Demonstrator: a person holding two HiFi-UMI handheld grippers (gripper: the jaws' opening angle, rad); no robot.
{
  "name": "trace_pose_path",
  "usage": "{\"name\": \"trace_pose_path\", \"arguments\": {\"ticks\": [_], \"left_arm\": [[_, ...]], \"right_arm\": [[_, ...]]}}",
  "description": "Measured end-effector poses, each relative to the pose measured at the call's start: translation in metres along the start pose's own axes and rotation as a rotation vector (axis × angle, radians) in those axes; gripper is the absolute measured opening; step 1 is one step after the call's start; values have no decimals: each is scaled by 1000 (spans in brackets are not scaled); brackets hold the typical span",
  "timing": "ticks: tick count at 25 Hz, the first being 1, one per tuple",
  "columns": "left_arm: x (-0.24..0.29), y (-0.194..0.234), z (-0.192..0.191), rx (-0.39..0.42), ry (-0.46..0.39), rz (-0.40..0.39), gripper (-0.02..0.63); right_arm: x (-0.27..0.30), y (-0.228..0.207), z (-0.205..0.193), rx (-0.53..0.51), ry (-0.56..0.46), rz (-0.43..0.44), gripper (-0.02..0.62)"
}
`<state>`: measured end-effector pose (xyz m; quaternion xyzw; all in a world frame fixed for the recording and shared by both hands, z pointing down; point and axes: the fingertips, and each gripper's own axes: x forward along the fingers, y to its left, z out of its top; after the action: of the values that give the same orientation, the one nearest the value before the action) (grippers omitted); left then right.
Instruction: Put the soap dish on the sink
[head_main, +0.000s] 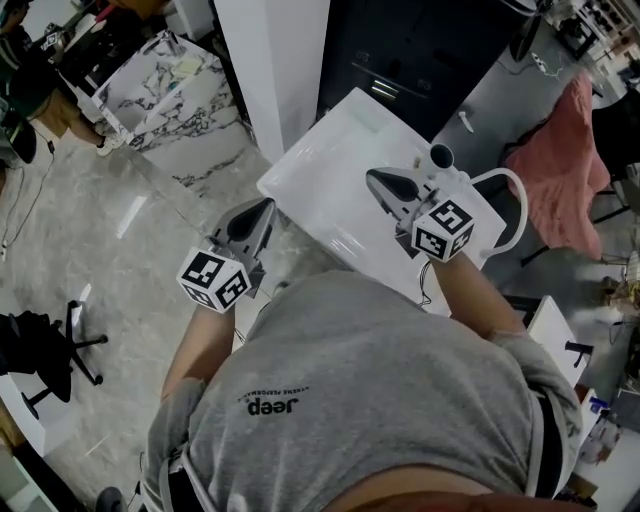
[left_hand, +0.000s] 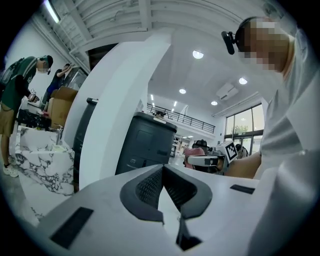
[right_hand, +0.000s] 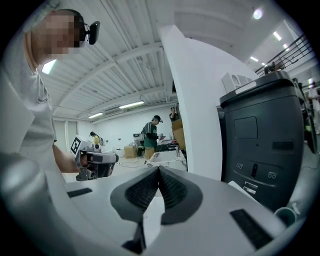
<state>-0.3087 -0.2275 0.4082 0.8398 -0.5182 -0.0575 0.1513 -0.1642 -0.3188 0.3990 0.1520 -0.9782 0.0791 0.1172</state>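
The white sink (head_main: 322, 165) stands in front of me in the head view, a long white slab. I cannot make out a soap dish in any view. My left gripper (head_main: 264, 207) hangs off the sink's near left corner, jaws shut with nothing between them; its own view shows the dark pads meeting (left_hand: 162, 168). My right gripper (head_main: 374, 177) is over the sink's right part, also shut and empty (right_hand: 159, 170). Each gripper shows in the other's view: the right one (left_hand: 207, 161) and the left one (right_hand: 95, 162).
A white pillar (head_main: 275, 60) and a dark cabinet (head_main: 430, 50) stand behind the sink. A marble-patterned block (head_main: 165, 90) is at the far left, with people near it (right_hand: 151, 134). A pink cloth (head_main: 560, 170) hangs on a chair at the right. A white curved tube (head_main: 517, 205) is beside the right gripper.
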Motion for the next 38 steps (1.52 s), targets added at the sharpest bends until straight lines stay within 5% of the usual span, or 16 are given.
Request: {"name": "trace_pose_path", "arguments": {"ticks": [38], "left_arm": [[17,-9,11,-14,-16,-35,14]], "right_arm": [[-5,-9,-4,-19,6,-1,51]]}}
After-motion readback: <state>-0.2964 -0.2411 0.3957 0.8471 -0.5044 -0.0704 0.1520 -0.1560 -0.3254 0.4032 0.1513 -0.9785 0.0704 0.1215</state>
